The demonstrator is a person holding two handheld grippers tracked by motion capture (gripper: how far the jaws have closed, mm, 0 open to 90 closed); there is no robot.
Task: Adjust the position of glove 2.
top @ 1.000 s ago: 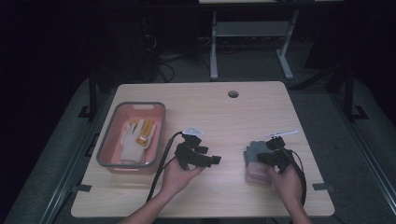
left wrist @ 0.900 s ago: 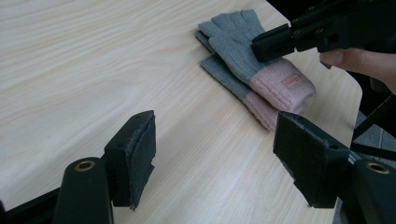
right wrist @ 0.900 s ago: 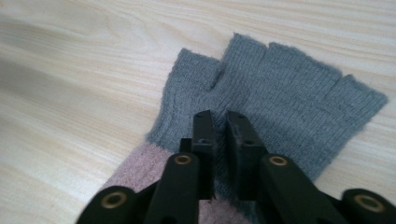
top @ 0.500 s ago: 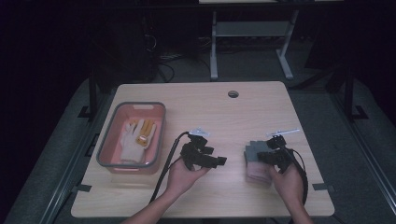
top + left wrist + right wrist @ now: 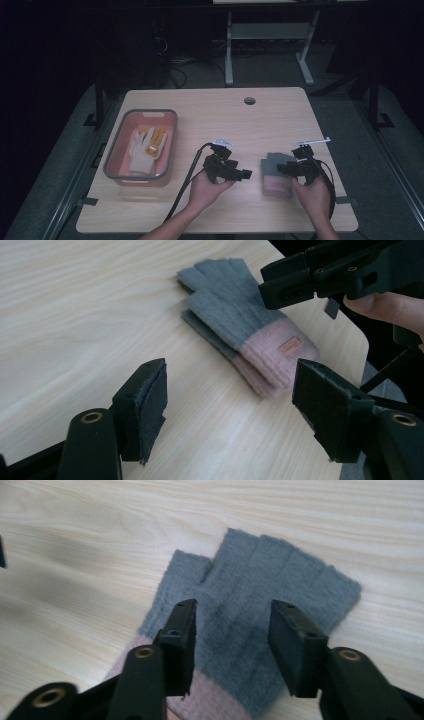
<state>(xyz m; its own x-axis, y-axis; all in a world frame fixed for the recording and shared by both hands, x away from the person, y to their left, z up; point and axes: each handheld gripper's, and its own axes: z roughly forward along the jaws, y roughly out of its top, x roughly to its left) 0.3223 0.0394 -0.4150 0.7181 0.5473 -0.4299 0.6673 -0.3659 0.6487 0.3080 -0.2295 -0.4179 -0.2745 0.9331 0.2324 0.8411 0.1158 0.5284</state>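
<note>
1. High view, nearest the camera: the left gripper [image 5: 239, 173] is seen pointing right across the table [image 5: 210, 120], turned further toward the gloves than a second ago, when it sat a little to the left and aimed less directly at them.
2. The right gripper [image 5: 283, 169] is found over the near part of the knitted gloves [image 5: 276, 172], much where it was a second ago; little movement is noted on that side.
3. In the left gripper view, its jaws are seen spread wide with nothing between them, and the pink cuff with its small label [image 5: 290, 346] lies just beyond the pads.
4. In the right gripper view, the jaws are parted and set low over the grey palm of the gloves [image 5: 260, 625], one to each side; whether the pads touch the wool cannot be told, and nothing is clamped.
5. The gloves are stacked as a pair, flat on the wood, at the right of the table near its front edge.
6. Farther left, a pink bin [image 5: 120, 150] is seen with a white and yellow work glove [image 5: 145, 147] already inside.
7. From the left gripper's turn it is judged that a two-handed pick-up of the knitted pair is being prepared, probably for the bin.
</note>
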